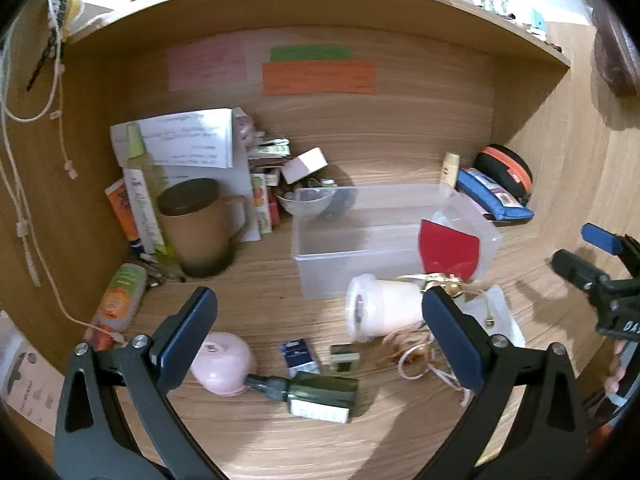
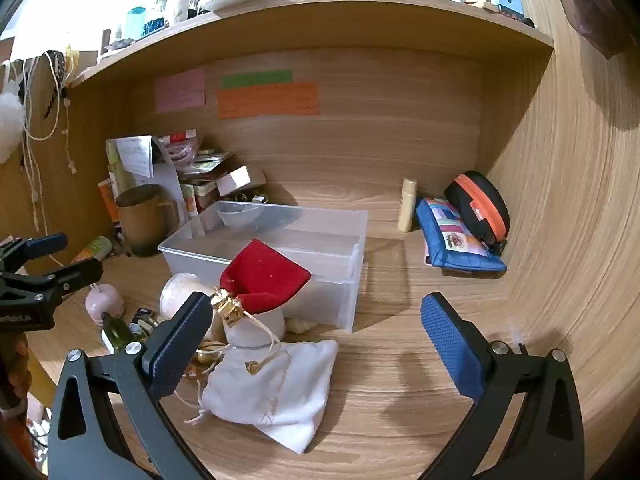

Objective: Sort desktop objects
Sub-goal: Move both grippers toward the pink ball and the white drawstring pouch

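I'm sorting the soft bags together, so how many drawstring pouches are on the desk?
2. The red velvet pouch sits propped on a white cup in front of the clear bin; the white pouch lies flat just nearer the camera. Clutter at left may hide others.

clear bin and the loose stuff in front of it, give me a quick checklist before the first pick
1. Left gripper open with nothing between its fingers: ok.
2. Right gripper open with nothing held: ok.
3. Clear bin upright, open top, room inside: ok; it looks empty, though the red pouch hides part of it.
4. Green bottle lying on its side in front of the left gripper, nothing on top of it: ok.
5. White pouch free to lift: not ok; a cord with a small gold piece lies across it.
6. Bottle cap tight: cannot tell.
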`<control>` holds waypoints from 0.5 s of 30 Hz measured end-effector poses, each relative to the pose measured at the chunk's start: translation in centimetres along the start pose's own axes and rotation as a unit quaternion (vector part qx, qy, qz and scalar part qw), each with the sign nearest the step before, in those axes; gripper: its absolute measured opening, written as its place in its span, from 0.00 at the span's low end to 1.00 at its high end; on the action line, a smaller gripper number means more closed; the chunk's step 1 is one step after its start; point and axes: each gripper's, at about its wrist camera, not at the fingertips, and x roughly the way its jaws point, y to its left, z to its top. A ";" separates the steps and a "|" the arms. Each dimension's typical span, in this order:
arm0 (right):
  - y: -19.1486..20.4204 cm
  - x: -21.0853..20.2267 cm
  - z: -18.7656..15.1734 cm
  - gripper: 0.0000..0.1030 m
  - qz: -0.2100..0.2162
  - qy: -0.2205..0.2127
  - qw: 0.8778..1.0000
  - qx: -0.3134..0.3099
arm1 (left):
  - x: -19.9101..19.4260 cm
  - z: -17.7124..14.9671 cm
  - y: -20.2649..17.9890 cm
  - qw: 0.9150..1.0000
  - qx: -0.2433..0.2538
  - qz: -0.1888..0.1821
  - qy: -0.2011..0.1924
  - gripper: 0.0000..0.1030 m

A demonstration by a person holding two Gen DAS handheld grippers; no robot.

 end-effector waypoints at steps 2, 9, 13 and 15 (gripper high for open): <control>-0.4 -0.2 0.1 1.00 0.004 -0.001 1.000 0.008 | -0.3 0.0 0.6 1.000 0.000 0.013 -0.006 1.00; -1.7 -0.6 0.2 1.00 -0.021 0.003 1.000 0.009 | -1.2 -0.5 3.4 1.000 -0.016 0.016 -0.018 1.00; -2.0 -0.4 -0.5 1.00 -0.025 0.016 1.000 0.005 | -1.1 -1.3 5.3 0.999 -0.031 -0.003 -0.014 1.00; -2.1 0.0 -1.0 1.00 -0.026 0.027 0.999 0.005 | -0.6 -1.9 6.3 0.999 -0.042 -0.009 0.002 1.00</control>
